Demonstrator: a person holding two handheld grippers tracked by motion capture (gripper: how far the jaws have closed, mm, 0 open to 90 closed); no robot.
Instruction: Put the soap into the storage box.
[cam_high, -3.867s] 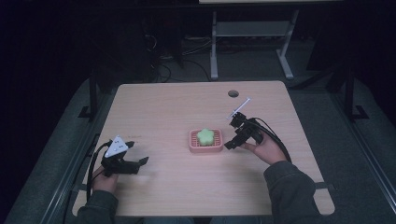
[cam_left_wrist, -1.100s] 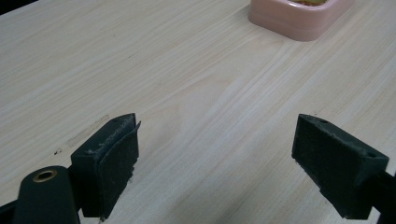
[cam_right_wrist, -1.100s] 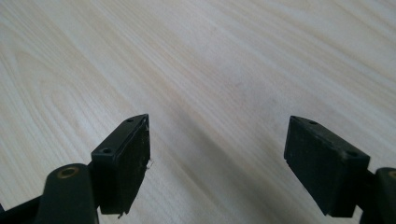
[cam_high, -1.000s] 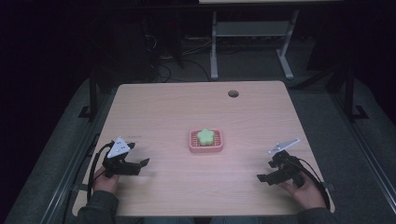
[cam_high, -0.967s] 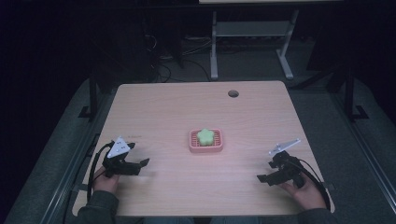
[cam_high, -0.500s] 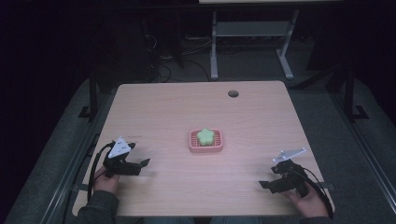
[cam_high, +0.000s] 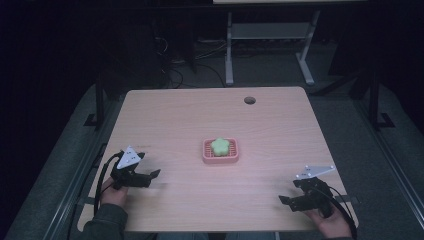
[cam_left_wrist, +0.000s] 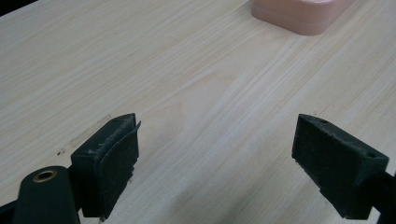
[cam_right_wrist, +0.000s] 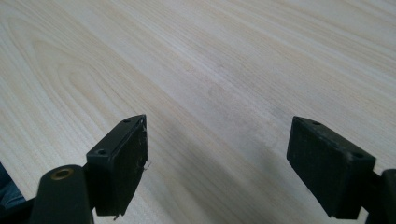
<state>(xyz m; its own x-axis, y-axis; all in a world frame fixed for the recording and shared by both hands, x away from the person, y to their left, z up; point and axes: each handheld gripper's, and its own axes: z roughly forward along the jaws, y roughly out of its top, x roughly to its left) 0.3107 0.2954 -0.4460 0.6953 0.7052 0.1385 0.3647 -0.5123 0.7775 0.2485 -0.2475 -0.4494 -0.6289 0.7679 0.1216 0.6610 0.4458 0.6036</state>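
Pink tray (cam_high: 220, 156): holds green star (cam_high: 219, 145), mid-surface (cam_high: 175, 125).
Your left claw (cam_high: 152, 175): released, empty, well apart from tray.
Your right claw (cam_high: 285, 201): released, empty.

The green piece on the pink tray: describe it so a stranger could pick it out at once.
Start at the light wooden table and go to its middle, where a small pink tray with rounded corners sits alone, well apart from both tongs. On that tray lies the green piece, pale green with a lobed, flower-like outline. It is the one green thing on the table.
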